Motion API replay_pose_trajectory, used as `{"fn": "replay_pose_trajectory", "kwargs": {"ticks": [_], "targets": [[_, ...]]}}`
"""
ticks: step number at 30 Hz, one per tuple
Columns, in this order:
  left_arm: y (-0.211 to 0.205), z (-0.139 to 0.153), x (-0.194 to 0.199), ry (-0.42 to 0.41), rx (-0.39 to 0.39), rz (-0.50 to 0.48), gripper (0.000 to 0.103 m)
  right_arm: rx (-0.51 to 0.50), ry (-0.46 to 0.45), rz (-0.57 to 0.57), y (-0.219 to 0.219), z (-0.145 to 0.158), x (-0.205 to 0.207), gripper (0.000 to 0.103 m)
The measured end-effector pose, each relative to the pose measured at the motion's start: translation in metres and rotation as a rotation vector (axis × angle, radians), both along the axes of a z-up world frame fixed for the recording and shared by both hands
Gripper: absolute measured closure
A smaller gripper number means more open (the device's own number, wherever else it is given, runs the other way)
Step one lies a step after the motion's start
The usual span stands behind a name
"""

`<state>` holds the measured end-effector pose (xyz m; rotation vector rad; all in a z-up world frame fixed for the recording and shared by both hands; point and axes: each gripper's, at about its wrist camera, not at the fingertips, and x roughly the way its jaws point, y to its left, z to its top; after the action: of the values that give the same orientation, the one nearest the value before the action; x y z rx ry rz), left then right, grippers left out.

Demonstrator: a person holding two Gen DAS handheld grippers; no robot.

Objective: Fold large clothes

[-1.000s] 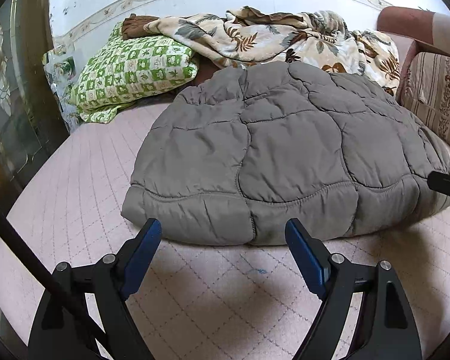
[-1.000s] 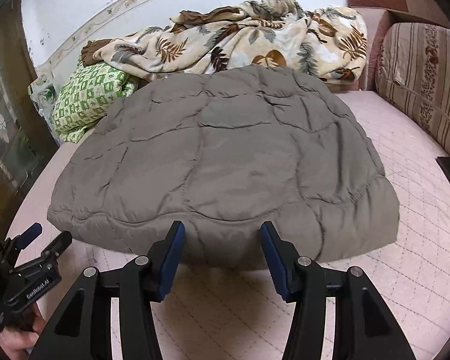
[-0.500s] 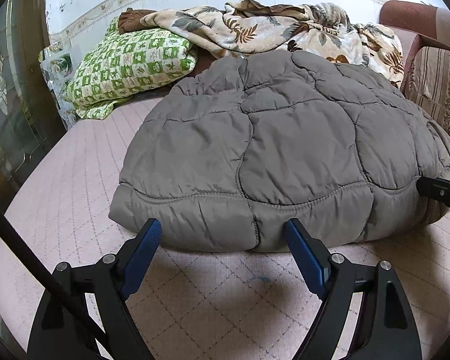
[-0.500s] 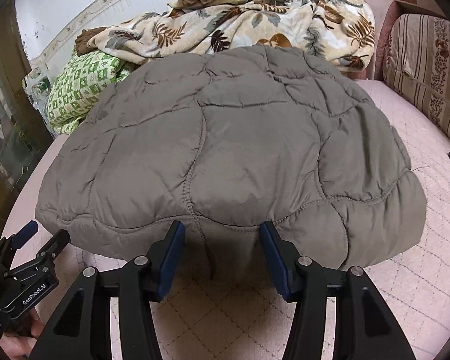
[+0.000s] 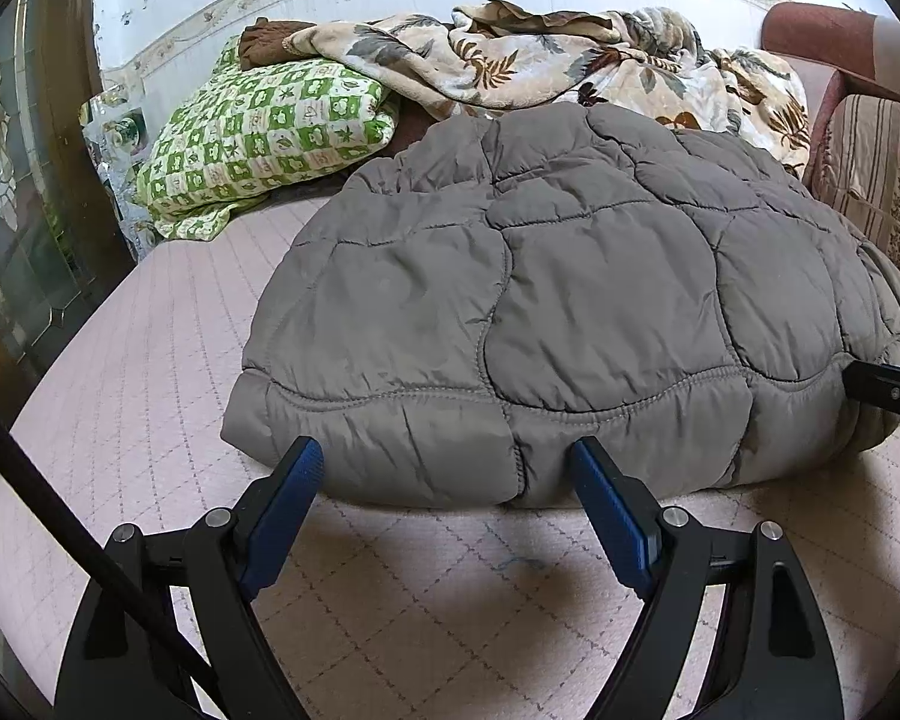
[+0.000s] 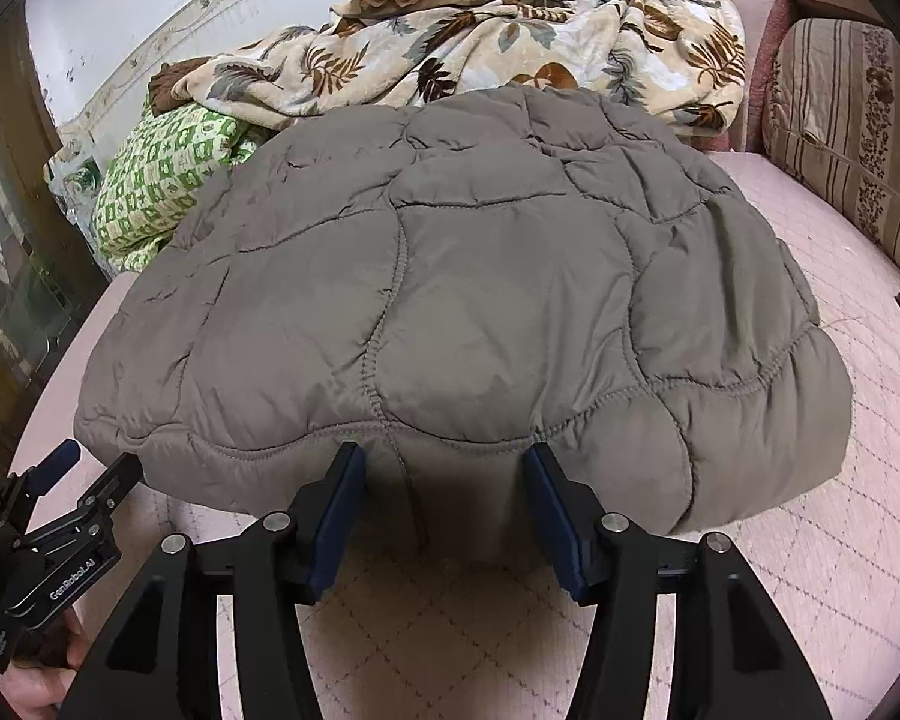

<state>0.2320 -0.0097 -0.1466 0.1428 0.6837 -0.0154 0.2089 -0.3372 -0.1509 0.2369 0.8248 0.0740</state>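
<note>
A grey quilted puffer jacket (image 5: 546, 312) lies flat on a pink quilted bed cover (image 5: 450, 600); it also fills the right wrist view (image 6: 468, 312). My left gripper (image 5: 444, 468) is open, its blue pads on either side of the jacket's near hem at the left corner. My right gripper (image 6: 444, 468) is open, its pads straddling the near hem at its middle, with puffy fabric between them. The left gripper's body shows in the right wrist view (image 6: 60, 510) beside the jacket's left corner. A tip of the right gripper (image 5: 888, 390) shows at the jacket's right edge.
A green checked pillow (image 5: 258, 144) and a crumpled leaf-print blanket (image 5: 570, 60) lie behind the jacket. A striped cushion (image 6: 852, 138) and sofa arm stand at the right. A dark wood and glass door (image 5: 18, 228) is at the left.
Both grippers have moved forward to the jacket's near hem, which now sits between their pads. The jaws stay open.
</note>
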Motion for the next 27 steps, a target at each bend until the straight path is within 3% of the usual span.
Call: {"fn": "replay_pose_trajectory", "kwargs": {"ticks": [11,21,24,27], "targets": [[0.009,0.006,-0.004,0.002,-0.020,0.022,0.019,0.048,-0.014,-0.076,-0.034,0.007,-0.020,0.043],[0.031,0.024,0.013,-0.005,-0.108,0.075,0.019,0.111,-0.058,-0.210,-0.090,0.019,-0.024,0.043],[0.040,0.023,0.028,0.021,-0.127,0.094,0.019,0.127,-0.046,-0.227,-0.100,0.017,-0.017,0.043],[0.048,0.010,0.048,0.102,-0.155,0.105,0.019,0.171,0.018,-0.218,-0.105,0.004,-0.007,0.043]]}}
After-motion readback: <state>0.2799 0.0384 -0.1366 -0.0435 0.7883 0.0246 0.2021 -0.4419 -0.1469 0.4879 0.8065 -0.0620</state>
